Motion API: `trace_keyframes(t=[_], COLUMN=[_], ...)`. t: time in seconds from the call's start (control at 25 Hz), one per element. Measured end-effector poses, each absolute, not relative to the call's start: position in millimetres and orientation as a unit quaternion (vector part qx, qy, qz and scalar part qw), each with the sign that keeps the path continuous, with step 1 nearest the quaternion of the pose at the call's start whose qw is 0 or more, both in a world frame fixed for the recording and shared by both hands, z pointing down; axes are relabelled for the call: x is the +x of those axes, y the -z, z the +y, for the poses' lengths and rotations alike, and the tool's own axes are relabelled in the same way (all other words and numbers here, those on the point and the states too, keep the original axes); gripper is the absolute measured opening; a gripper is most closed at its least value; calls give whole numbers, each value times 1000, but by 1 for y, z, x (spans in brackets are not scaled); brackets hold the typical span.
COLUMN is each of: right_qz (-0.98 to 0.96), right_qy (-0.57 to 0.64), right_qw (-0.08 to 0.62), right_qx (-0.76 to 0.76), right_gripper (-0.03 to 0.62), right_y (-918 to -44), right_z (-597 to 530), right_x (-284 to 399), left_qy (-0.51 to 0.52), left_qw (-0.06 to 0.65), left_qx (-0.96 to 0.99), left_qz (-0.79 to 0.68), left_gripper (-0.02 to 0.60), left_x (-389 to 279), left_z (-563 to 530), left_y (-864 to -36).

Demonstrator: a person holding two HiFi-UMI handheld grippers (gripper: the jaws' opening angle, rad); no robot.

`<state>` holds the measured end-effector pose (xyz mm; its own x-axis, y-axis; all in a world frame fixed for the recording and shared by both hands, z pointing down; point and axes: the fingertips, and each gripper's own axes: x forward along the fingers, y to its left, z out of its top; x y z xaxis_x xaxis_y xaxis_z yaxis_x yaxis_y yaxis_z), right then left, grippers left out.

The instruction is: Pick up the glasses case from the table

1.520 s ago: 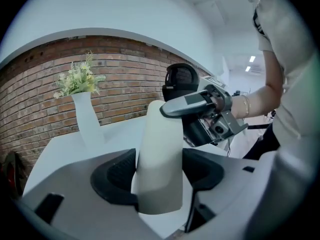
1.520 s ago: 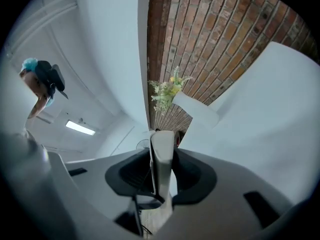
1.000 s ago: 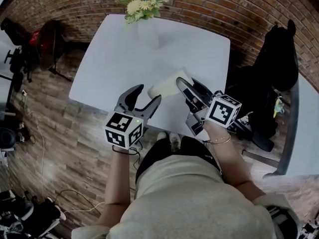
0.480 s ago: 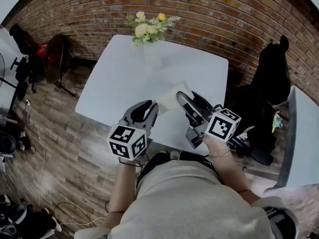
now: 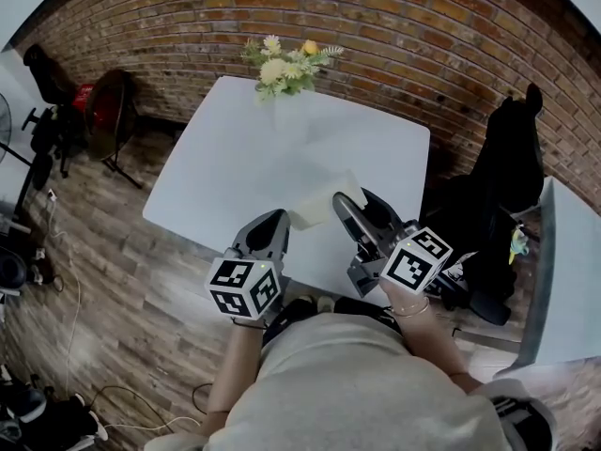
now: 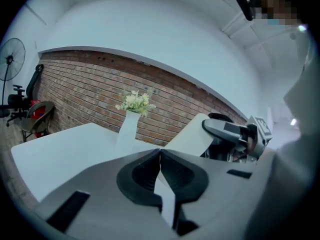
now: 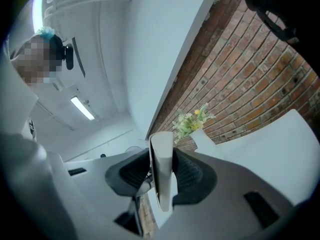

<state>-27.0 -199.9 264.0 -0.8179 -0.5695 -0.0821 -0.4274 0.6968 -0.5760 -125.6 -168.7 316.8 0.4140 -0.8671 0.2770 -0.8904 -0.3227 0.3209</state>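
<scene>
Left gripper: jaws just closed, pressed together, nothing held between. Right gripper: smooth white oblong glasses case clamped between jaws, held above near part of white square table. White flower vase seen at far edge.

My left gripper and right gripper are dark grey, with black-and-white square markers. The glasses case is cream, the worktop white, the brick wall red-brown.

The cream-white glasses case stands edge-on, clamped between the right tool's pads above the white table.
</scene>
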Motion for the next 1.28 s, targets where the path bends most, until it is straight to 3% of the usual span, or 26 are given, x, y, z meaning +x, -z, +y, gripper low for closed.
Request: trace_keyframes(t=[0.28, 1.28], right_qz=[907, 910], right_qy=[290, 285], right_qw=[98, 87], right_qx=[-288, -287], right_gripper=[137, 137], right_y=[-282, -285], right_z=[-196, -187], right_x=[-27, -25], left_qy=[-36, -71], left_qw=[227, 235], left_qx=[811, 825], left_qz=[-538, -510], left_gripper=[6, 6], left_x=[-122, -116], left_z=[-167, -154], left_y=[-321, -334])
